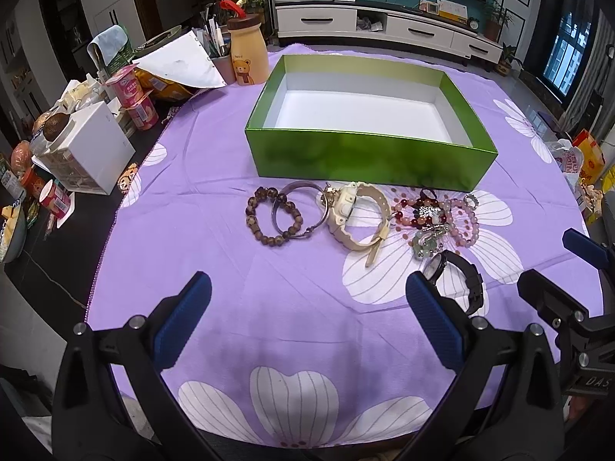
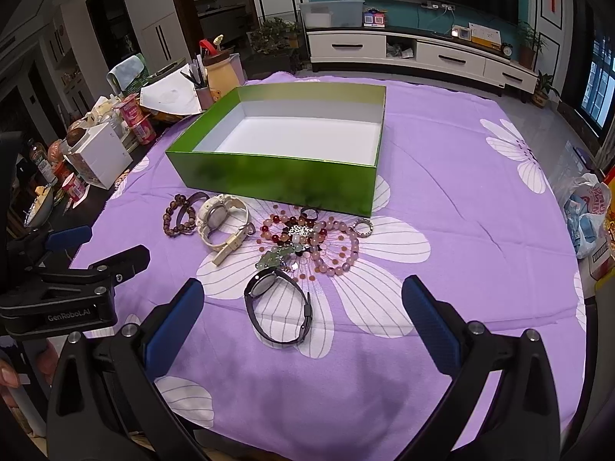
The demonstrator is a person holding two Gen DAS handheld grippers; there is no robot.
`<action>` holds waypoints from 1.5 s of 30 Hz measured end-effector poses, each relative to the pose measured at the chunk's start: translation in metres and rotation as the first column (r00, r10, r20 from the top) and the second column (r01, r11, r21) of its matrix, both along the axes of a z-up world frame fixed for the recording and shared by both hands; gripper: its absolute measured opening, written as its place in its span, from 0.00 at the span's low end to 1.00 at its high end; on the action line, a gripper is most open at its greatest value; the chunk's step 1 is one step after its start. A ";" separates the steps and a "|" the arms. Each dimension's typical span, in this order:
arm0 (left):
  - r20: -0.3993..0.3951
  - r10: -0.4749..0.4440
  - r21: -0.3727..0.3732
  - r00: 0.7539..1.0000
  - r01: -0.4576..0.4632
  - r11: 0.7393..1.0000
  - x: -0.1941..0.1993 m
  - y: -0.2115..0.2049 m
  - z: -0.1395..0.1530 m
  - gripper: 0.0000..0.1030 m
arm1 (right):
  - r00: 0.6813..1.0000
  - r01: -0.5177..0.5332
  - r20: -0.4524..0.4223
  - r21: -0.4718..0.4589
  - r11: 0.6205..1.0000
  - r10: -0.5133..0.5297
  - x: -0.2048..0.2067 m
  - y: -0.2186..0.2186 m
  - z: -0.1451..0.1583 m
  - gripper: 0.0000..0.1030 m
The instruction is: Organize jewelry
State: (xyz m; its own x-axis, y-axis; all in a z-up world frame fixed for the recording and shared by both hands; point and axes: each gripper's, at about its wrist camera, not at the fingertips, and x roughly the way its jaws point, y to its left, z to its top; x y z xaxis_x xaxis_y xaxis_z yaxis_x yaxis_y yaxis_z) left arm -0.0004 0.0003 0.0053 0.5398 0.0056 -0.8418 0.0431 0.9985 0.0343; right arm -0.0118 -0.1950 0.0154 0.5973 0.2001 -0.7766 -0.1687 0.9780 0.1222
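Observation:
An open green box [image 1: 369, 153] [image 2: 276, 178] with a white inside stands empty on the purple flowered cloth [image 1: 269, 299]. In front of it lies a row of jewelry: a brown bead bracelet [image 1: 269, 217] [image 2: 177, 215], a metal bangle [image 1: 301, 207], a cream watch [image 1: 355, 215] [image 2: 221, 219], a heap of red, pink and green bead bracelets [image 1: 434, 217] [image 2: 311, 242], and a black watch [image 1: 459, 278] [image 2: 278, 307]. My left gripper [image 1: 307, 288] is open and empty, short of the row. My right gripper [image 2: 303, 294] is open and empty, with the black watch between its fingers' line.
The left table side is crowded: a white drawer box [image 1: 88, 153], yogurt cups [image 1: 134, 100], a bear bottle [image 1: 248, 50], a pen cup and papers. Bags [image 2: 588, 211] lie at the right edge. A TV cabinet [image 1: 384, 27] stands beyond the table.

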 end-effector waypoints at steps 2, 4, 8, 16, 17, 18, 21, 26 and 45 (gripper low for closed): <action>-0.001 -0.001 0.001 1.000 0.001 1.000 0.000 0.000 0.001 0.98 | 1.000 0.001 -0.002 0.001 1.000 -0.001 0.001 -0.001 0.000 0.99; -0.002 -0.003 0.002 1.000 0.003 1.000 0.001 0.001 0.000 0.98 | 1.000 0.000 -0.002 0.001 1.000 0.000 0.000 -0.002 0.000 0.99; 0.000 -0.002 0.003 1.000 0.002 1.000 0.000 0.000 0.000 0.98 | 1.000 -0.001 -0.001 0.001 1.000 0.001 0.000 -0.001 0.000 0.99; -0.002 -0.002 0.001 1.000 0.002 1.000 0.001 0.001 -0.001 0.98 | 1.000 -0.004 0.001 -0.002 1.000 0.004 0.001 -0.001 0.000 0.99; -0.001 -0.002 0.001 1.000 0.002 1.000 0.001 0.001 -0.001 0.98 | 1.000 -0.004 0.001 -0.001 1.000 0.004 0.001 -0.001 0.000 0.99; -0.001 -0.002 0.000 1.000 0.002 1.000 0.001 0.001 -0.001 0.98 | 1.000 -0.004 0.001 -0.002 1.000 0.004 0.001 -0.001 0.000 0.99; -0.002 -0.002 0.001 1.000 0.002 1.000 0.001 0.001 -0.001 0.98 | 1.000 -0.005 0.002 -0.001 1.000 0.005 0.001 -0.001 0.000 0.99; -0.002 -0.002 0.000 1.000 0.002 1.000 0.001 0.002 -0.002 0.98 | 1.000 -0.004 0.001 -0.002 1.000 0.004 0.001 0.000 0.000 0.99; -0.004 0.003 0.000 1.000 -0.003 1.000 0.000 0.003 -0.004 0.98 | 1.000 -0.004 0.001 -0.001 1.000 0.004 0.001 -0.001 0.000 0.99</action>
State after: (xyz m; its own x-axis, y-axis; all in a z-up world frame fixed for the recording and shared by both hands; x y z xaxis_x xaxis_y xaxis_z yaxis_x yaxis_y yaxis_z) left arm -0.0002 0.0034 0.0011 0.5365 0.0074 -0.8438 0.0403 0.9986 0.0343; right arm -0.0110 -0.1958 0.0150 0.5970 0.2016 -0.7765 -0.1727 0.9775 0.1210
